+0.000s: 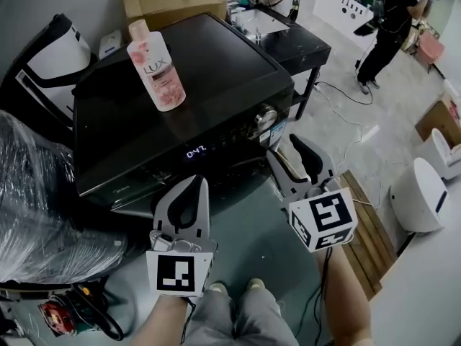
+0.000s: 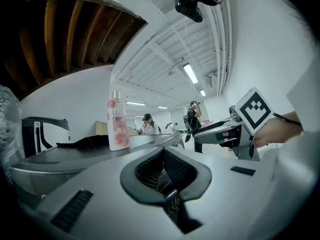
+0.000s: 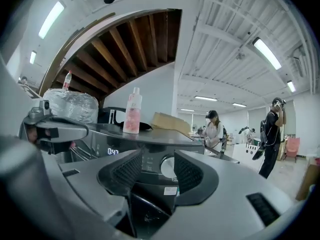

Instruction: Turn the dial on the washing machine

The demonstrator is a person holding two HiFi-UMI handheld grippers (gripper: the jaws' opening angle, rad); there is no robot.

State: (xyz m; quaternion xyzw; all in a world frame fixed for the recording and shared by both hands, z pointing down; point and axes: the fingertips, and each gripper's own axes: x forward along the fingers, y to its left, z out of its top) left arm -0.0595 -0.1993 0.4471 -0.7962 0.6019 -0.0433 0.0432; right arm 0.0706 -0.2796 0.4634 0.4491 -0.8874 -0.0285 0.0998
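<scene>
Now the right hand-held gripper point(image 1: 290, 153) holds its jaws apart, framing the dial point(image 3: 167, 168) for a grasp, not touching; the left hand-held gripper point(image 1: 196, 186) hangs closed, empty.

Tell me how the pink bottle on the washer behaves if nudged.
Tall, narrow and upright, the bottle would probably tip if pushed high. The washer top looks glossy, so a low push might slide it. It looks plastic, unlikely to break.

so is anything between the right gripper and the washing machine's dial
Nothing visible. The right gripper is open, and the dial shows in the gap between its jaws with only air in front. The pink bottle stands on the washing machine, off that path.
</scene>
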